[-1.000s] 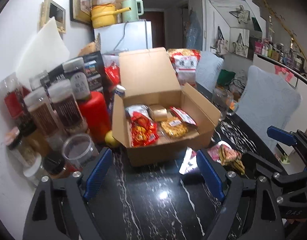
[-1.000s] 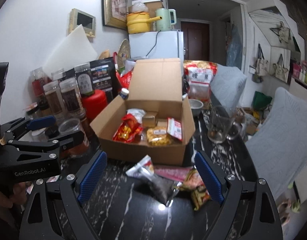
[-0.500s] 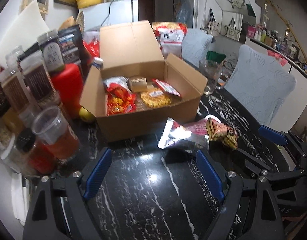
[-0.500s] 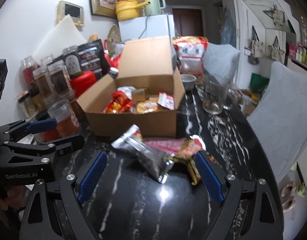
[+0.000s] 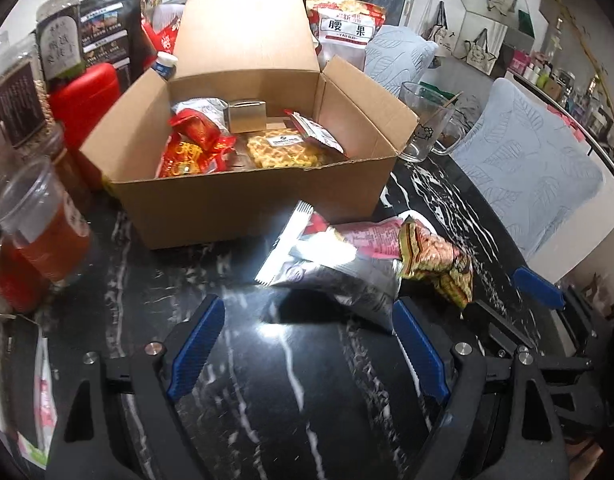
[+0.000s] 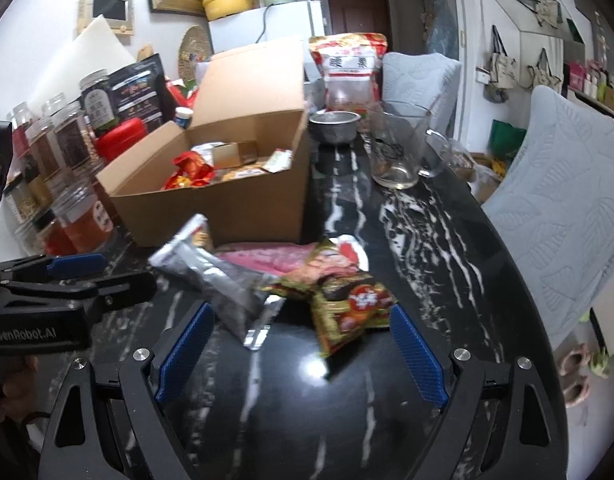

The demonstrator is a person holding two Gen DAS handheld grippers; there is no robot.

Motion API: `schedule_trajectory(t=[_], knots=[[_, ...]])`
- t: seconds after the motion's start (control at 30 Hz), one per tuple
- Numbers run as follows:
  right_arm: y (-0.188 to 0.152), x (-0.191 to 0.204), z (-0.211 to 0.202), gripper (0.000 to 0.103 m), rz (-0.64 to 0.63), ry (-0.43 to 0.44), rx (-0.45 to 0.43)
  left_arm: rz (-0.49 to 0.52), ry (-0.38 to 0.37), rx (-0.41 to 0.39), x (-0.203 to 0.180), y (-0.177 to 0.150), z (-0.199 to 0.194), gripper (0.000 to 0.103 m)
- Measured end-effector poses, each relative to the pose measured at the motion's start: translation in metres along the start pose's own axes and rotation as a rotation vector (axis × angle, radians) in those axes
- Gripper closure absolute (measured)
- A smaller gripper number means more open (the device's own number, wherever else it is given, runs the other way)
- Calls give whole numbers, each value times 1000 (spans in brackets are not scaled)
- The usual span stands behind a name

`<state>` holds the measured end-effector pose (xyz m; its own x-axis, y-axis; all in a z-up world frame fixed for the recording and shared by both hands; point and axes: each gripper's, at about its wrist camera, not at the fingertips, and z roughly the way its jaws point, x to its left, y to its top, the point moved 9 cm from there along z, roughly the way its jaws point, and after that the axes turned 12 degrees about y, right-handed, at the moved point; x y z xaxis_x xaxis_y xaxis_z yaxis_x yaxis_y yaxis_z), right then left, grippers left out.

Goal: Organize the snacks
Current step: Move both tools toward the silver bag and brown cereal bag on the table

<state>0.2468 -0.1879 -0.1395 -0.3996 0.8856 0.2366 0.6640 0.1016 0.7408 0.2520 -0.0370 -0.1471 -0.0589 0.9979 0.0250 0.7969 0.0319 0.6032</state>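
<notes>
An open cardboard box (image 5: pixel 247 196) (image 6: pixel 227 204) holds several snack packets on the black marble table (image 5: pixel 267 380). In front of it lie a silver packet (image 5: pixel 339 276) (image 6: pixel 219 276), a pink packet (image 5: pixel 367 234) (image 6: pixel 267 258) and a green-red packet (image 5: pixel 435 262) (image 6: pixel 347 296). My left gripper (image 5: pixel 307 344) is open and empty, just short of the silver packet. My right gripper (image 6: pixel 299 344) is open and empty, its jaws on either side of the near ends of the silver and green-red packets. It also shows at the right of the left wrist view (image 5: pixel 539 288).
Jars and a cup of red drink (image 5: pixel 43 232) stand left of the box, with a red container (image 5: pixel 87 96) behind. A glass mug (image 6: pixel 399 148), a metal bowl (image 6: pixel 333 126) and a large cashew bag (image 6: pixel 349 68) stand right of and behind the box. Cushioned chairs (image 6: pixel 563 192) line the table's right edge.
Both grippers have moved forward and down towards the loose packets in front of the box. Both stay open. The packets and box have not moved.
</notes>
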Motion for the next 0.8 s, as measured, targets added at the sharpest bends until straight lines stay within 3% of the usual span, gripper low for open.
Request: schedule_trajectory(t=[0.23,0.43,0.8], knots=[[0,-29,10,13,48,17,16,-12,-21,35,-22,12,22,17],[-3,-46,20,13,58,25,37,16,9,75,-37,11,43,17],[-7,-41,48,13,27,101,100,-41,23,116,-18,13,63,17]])
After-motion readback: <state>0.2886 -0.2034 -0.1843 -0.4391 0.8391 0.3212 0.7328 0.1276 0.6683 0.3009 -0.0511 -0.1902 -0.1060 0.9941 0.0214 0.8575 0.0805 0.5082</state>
